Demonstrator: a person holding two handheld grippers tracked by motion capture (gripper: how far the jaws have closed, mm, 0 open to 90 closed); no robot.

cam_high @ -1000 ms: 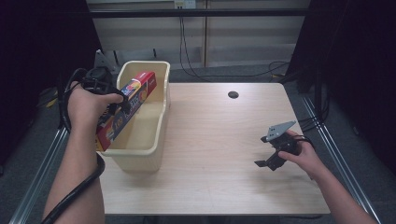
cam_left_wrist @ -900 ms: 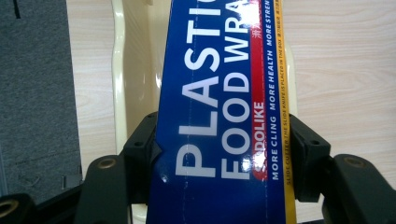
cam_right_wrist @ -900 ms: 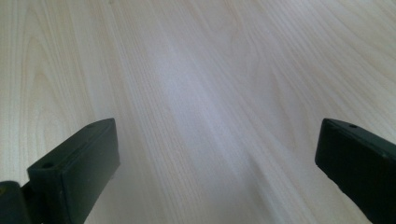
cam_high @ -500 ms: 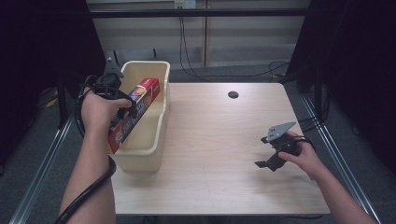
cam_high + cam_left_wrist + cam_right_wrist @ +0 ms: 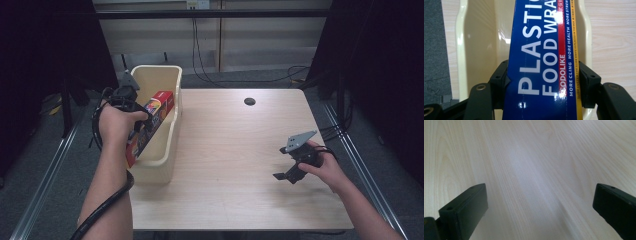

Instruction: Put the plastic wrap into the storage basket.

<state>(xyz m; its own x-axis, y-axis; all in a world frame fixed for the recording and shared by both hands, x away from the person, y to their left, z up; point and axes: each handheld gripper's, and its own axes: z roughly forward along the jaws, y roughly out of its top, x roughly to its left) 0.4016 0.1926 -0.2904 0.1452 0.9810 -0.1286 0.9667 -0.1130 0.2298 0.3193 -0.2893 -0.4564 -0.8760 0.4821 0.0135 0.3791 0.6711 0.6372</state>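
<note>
A long blue and red box of plastic food wrap [image 5: 152, 122] [image 5: 544, 60] lies tilted over the cream plastic bin [image 5: 160, 82] at the table's left edge. My left gripper [image 5: 141, 125] [image 5: 542, 82] is shut on the box, both jaws pressed against its sides, with the bin's inside [image 5: 484, 45] below it. Over the bare wood at the right of the table, my right gripper [image 5: 286, 176] [image 5: 540, 207] is open with nothing between its jaws.
The light wooden table [image 5: 235, 150] has a round cable hole [image 5: 249, 101] near its far edge. The bin sits at the table's left rim, beside a metal rail [image 5: 50, 165]. Cables [image 5: 200, 60] hang behind the table.
My left gripper has carried the box forward and lower over the bin. The right gripper has stayed in place.
</note>
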